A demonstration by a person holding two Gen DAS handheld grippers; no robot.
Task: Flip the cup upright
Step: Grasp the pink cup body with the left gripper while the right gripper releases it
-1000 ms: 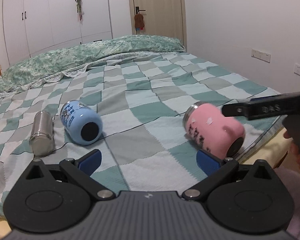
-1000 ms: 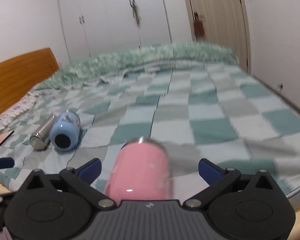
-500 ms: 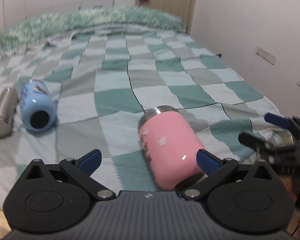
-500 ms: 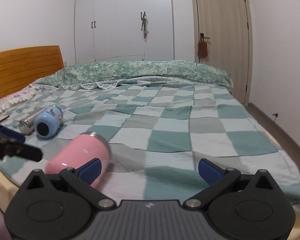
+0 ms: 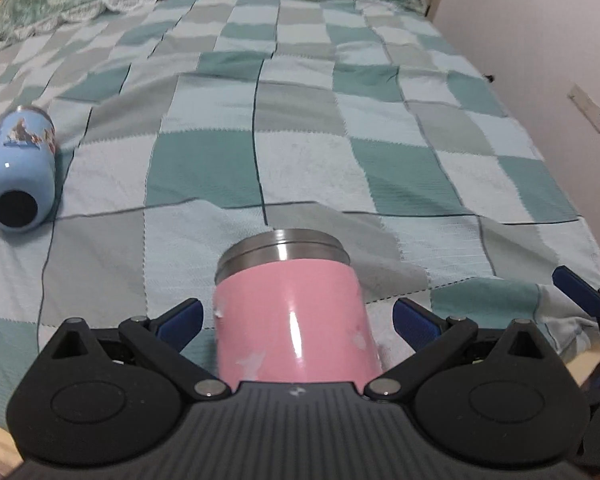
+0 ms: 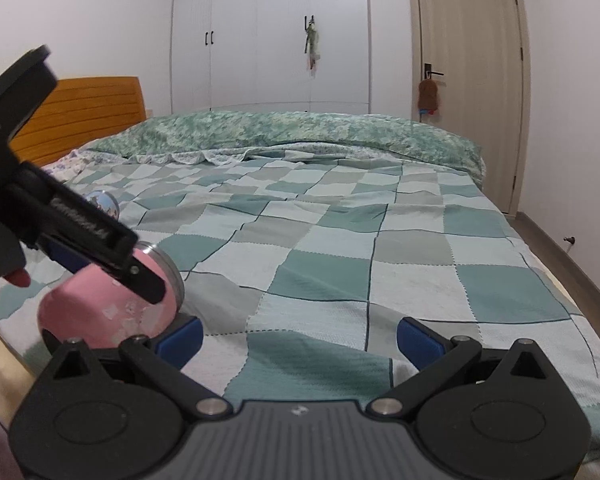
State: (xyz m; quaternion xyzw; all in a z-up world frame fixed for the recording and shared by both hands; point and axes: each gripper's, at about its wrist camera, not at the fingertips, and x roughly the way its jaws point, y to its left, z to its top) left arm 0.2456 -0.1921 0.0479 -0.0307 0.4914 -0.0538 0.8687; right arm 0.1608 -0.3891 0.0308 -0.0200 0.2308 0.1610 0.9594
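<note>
A pink cup (image 5: pixel 296 320) with a steel rim lies on its side on the checked bedspread, rim pointing away from me. My left gripper (image 5: pixel 298 322) is open with its blue pads on either side of the cup, not pressing it. In the right wrist view the pink cup (image 6: pixel 112 312) lies at the lower left under the left gripper's black body (image 6: pixel 60 216). My right gripper (image 6: pixel 300 338) is open and empty over the bedspread, to the right of the cup.
A light blue cup (image 5: pixel 20 172) lies on its side at the left of the bed (image 5: pixel 300 120); it also shows in the right wrist view (image 6: pixel 104 202). The bed's near edge runs close to the pink cup. A wooden headboard (image 6: pixel 84 120), wardrobe and door stand behind.
My left gripper has moved in over the pink cup, which now sits between its open fingers. My right gripper has drawn back to the right, away from the cup.
</note>
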